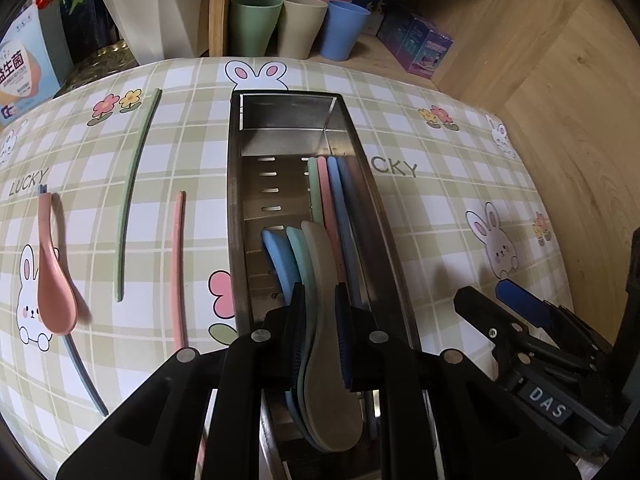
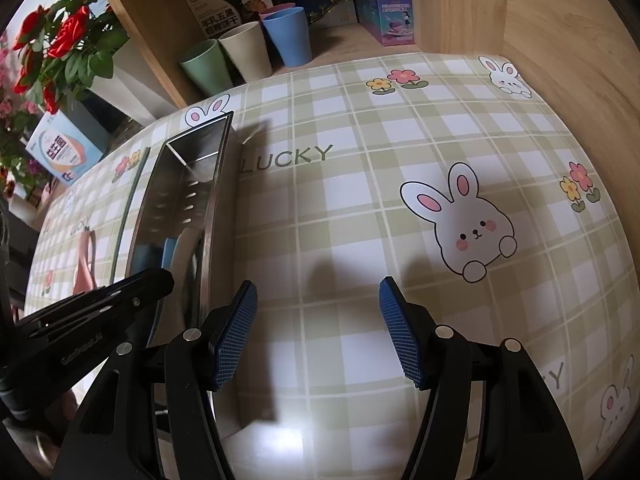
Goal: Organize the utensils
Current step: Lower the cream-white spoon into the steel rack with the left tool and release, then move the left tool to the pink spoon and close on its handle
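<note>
The beige spoon (image 1: 326,344) is matte and speckled, with a wide oval bowl nearest the camera and a handle that runs away from it. The left gripper (image 1: 318,328) holds it at the neck, the jaws narrow and the blue pads pressing on both sides. It is over the near end of the steel tray (image 1: 236,200), on top of a green spoon (image 1: 298,252) and a blue spoon (image 1: 276,256) that lie nested under it. Along the tray's right wall lie slim handles in green, pink and blue.

The right gripper (image 2: 318,328) hangs over bare tablecloth (image 2: 360,184) just right of the tray, jaws wide, nothing between them.

Left of the tray, on the cloth, lie a pink spoon (image 1: 54,276), a pink chopstick (image 1: 178,264) and a green chopstick (image 1: 136,184). Behind the table stand a green cup (image 1: 254,24), a beige one (image 1: 302,26) and a blue one (image 1: 344,30).
</note>
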`<state>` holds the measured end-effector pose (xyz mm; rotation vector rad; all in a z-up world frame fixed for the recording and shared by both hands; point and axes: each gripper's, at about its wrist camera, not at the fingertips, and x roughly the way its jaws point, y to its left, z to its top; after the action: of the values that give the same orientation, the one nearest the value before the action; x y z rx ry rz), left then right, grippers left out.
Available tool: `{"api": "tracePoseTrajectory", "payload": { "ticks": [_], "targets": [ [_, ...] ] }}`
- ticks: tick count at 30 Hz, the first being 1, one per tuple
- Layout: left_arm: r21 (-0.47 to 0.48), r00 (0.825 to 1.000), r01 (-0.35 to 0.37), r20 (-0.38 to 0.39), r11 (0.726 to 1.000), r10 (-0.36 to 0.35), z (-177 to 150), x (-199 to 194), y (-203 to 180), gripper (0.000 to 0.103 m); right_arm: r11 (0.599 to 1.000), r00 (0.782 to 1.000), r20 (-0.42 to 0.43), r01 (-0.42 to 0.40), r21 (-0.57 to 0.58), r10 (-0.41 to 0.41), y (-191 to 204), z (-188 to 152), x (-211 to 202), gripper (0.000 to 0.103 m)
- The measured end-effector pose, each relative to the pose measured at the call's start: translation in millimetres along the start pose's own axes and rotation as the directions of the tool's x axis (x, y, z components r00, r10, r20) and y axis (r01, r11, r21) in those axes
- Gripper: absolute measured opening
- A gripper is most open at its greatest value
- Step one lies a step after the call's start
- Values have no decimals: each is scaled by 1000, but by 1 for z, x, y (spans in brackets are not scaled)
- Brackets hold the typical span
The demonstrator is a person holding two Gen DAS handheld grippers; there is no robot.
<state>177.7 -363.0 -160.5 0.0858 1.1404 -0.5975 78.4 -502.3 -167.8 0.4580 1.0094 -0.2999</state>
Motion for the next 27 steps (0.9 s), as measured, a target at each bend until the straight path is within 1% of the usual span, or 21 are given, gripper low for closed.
{"api": "tracePoseTrajectory", "payload": {
  "ticks": [2, 4, 5, 8, 11, 14, 16, 19, 22, 27],
  "targets": [
    [3, 1000, 9, 12, 1000, -9, -1, -7, 2, 15, 1000, 1000, 4, 2, 8, -2, 0, -1, -3, 61],
    [4, 999, 21, 28, 1000, -21, -2, -16, 7, 18, 1000, 1000, 8, 1, 17, -1, 1, -2, -6, 61],
    [3, 999, 24, 39, 1000, -25, -2, -22, 10, 21, 1000, 1000, 11, 0, 22, 0, 2, -2, -7, 61],
    [9, 997, 40, 67, 999, -41, -2, -38, 21, 22, 999, 1000, 21, -5, 34, 4, 7, -3, -12, 61],
    [18, 994, 34, 99, 999, -36, -1, -55, 39, 23, 1000, 1000, 29, -7, 29, 6, 17, -3, -15, 61],
    [-4, 992, 26, 121, 1000, -26, 0, -68, 62, 23, 1000, 999, 32, -6, 15, 5, 30, -2, -15, 61],
    [-36, 992, 18, 128, 999, -14, 3, -74, 85, 23, 1000, 1000, 31, -5, 7, 5, 38, -1, -15, 61],
    [-116, 993, 2, 121, 993, 12, 8, -77, 127, 23, 1000, 1000, 29, -3, -8, 3, 50, 0, -13, 61],
    [-203, 996, 6, 93, 979, 14, 16, -73, 169, 22, 1000, 1000, 24, -2, -23, 2, 60, 1, -10, 61],
    [-293, 999, -20, 43, 956, 33, 29, -58, 215, 22, 999, 1000, 14, 2, -38, -1, 73, 6, -4, 61]
  ]
}}
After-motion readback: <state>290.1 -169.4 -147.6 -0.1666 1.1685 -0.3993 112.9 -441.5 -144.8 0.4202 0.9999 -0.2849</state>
